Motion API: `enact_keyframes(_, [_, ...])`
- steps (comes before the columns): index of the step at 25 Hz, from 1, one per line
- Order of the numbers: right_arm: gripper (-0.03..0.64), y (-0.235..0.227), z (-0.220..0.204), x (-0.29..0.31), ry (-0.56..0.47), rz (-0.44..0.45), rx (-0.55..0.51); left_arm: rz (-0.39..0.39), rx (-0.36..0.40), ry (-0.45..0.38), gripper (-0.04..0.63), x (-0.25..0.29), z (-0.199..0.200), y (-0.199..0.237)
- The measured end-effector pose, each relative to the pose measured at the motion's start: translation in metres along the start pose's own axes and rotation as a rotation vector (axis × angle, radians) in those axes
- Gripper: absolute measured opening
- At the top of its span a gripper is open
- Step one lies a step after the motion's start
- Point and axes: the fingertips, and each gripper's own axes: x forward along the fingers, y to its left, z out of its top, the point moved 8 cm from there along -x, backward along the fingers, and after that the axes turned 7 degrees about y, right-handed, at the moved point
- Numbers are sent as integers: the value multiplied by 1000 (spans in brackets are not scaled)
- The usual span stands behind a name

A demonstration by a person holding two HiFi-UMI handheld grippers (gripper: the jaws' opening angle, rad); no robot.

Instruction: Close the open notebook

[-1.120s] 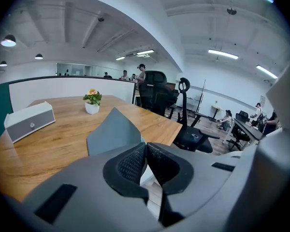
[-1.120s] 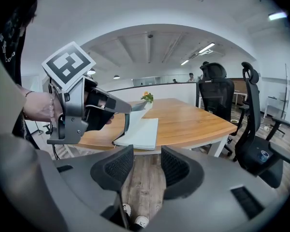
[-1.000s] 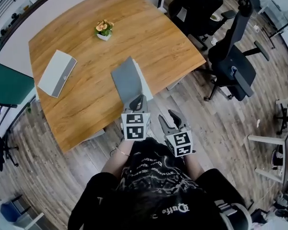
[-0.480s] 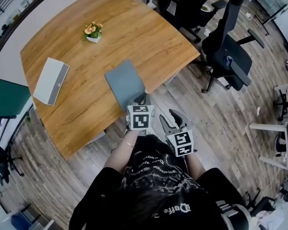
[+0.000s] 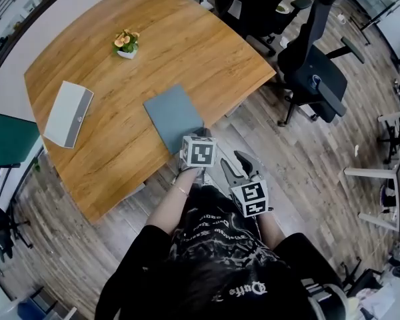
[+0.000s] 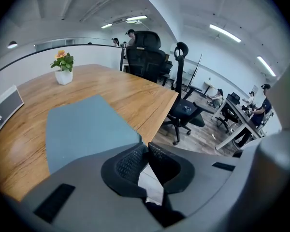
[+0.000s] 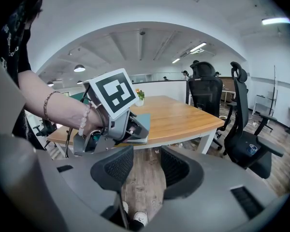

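Note:
A grey-blue notebook lies flat and closed on the wooden table, near its front edge. My left gripper sits at the notebook's near corner, its jaws shut on the corner of the cover. In the left gripper view the cover spreads out just beyond the closed jaws of the left gripper. The right gripper view shows the left gripper pinching the cover above white pages. My right gripper hangs off the table over the floor, open and holding nothing.
A small potted plant stands at the table's far side. A white-grey flat device lies at the left end. Black office chairs stand on the wooden floor to the right of the table.
The notebook's cover, raised a second ago, has come down flat on the pages. My left gripper sank with it to the table edge. The right gripper stayed put.

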Motion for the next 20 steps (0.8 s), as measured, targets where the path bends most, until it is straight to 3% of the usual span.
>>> enact_keyframes(5, [184, -3, 5, -1, -5, -6, -10, -18, 84, 64, 65, 3, 6, -6])
enact_keyframes(6, [184, -4, 6, -2, -5, -6, -11, -48, 88, 71, 98, 3, 6, -9])
enact_keyframes(8, [184, -5, 5, -2, -5, -4, -8, -118, 96, 98, 228, 2, 3, -16])
enact_keyframes(10, [184, -5, 4, -2, -9, 2, -5, -160, 122, 100, 303, 2, 1, -23])
enact_keyframes(16, [188, -9, 20, -16, -82, 25, -54, -232, 182, 13, 337, -12, -6, -31])
enact_keyframes(20, [188, -21, 41, -26, -154, 28, -51, -258, 178, -28, 337, -29, -14, -32])
